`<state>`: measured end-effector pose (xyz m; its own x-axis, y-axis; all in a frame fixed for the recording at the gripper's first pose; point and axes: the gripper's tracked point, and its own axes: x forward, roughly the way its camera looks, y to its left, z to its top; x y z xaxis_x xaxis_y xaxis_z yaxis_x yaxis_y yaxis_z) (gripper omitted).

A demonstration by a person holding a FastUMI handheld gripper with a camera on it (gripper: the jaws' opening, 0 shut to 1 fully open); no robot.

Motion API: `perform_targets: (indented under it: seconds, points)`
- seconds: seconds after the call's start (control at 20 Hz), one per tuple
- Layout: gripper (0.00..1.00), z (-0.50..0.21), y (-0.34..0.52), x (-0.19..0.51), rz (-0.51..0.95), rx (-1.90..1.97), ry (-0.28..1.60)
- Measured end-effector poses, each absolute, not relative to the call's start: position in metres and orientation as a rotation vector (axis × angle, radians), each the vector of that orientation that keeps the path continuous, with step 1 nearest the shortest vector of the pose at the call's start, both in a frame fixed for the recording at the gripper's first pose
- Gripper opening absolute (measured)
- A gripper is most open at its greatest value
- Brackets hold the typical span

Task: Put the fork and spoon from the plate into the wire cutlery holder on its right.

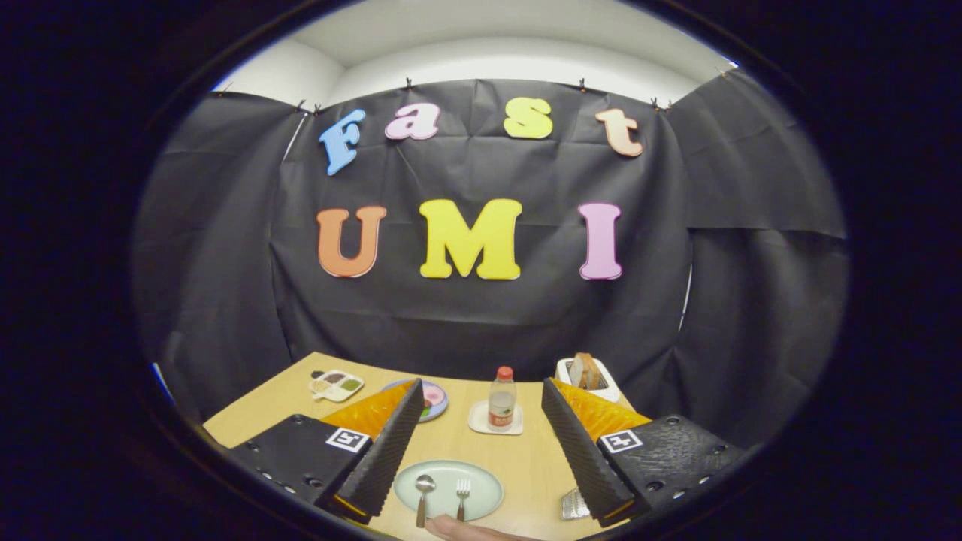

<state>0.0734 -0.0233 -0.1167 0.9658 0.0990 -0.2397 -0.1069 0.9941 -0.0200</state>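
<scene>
Hovering above tabletop (526, 458), tool (481, 458) spread wide w/ nothing held; spoon (424, 497) & fork (462, 497) lie parallel on plate (481, 481), heads pointing away

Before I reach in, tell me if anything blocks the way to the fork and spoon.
Nothing visible does. The tool is open, and the spoon and fork lie on the plate between its fingers, uncovered.

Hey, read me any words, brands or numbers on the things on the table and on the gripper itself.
Bottle: the label is too small to read.
Square markers on the gripper: black-and-white patterns, no words.
Plate, spoon, fork: no text.
The gripper is open, with the plate between its fingers.
</scene>
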Motion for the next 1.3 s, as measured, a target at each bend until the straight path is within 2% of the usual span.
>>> perform_targets:
  seconds: [0.5,0.9,0.95,1.05,1.2,1.3]
  points:
    - [0.95,-0.264,-0.023,0.096,0.125,-0.036,0.544]
    - [0.95,-0.379,-0.006,0.082,0.147,-0.07,0.794]
    - [0.91,-0.391,-0.004,0.079,0.146,-0.068,0.824]
    - [0.89,-0.41,-0.001,0.072,0.143,-0.064,0.884]
    - [0.8,-0.43,0.007,0.059,0.143,-0.06,0.942]
    - [0.68,-0.441,0.012,0.055,0.141,-0.061,0.966]
